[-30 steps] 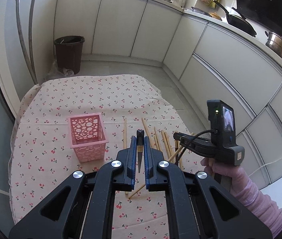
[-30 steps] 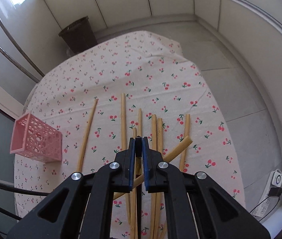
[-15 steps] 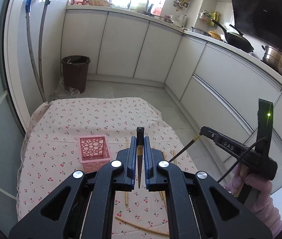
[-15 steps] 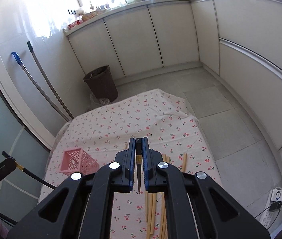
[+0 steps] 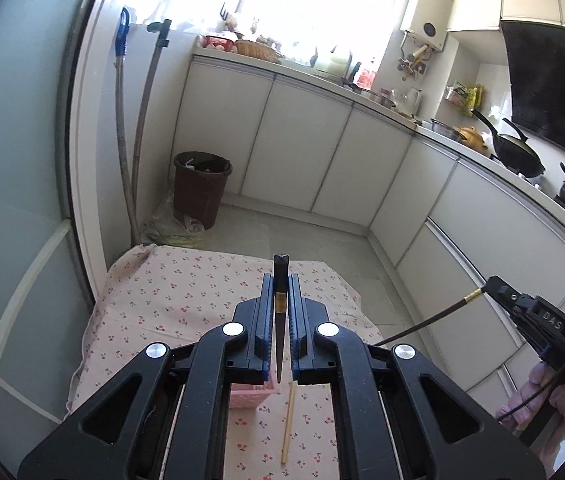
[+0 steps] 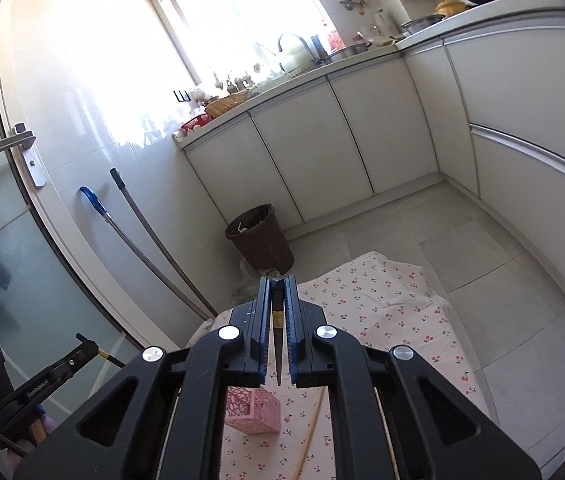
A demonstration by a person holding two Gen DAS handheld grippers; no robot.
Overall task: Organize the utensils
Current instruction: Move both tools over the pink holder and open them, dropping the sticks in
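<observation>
Above the cherry-print cloth [image 5: 186, 292] covering the tabletop, both tools raised. Left gripper [image 5: 281, 294] pinching a dark tapered chopstick with a gold band [image 5: 280, 312] between its blue-padded fingers [image 5: 267, 312]; right gripper [image 6: 278, 300] clamped likewise on a second dark tapered chopstick [image 6: 277, 344]. Below, a pink perforated plastic basket [image 6: 256, 412], possibly upright, with a pale bamboo chopstick [image 5: 287, 424] lying just beside it.

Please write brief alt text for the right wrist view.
The right gripper is shut on a dark chopstick, raised above a cherry-print cloth with a pink basket and a bamboo chopstick. The left gripper appears at lower left.
</observation>
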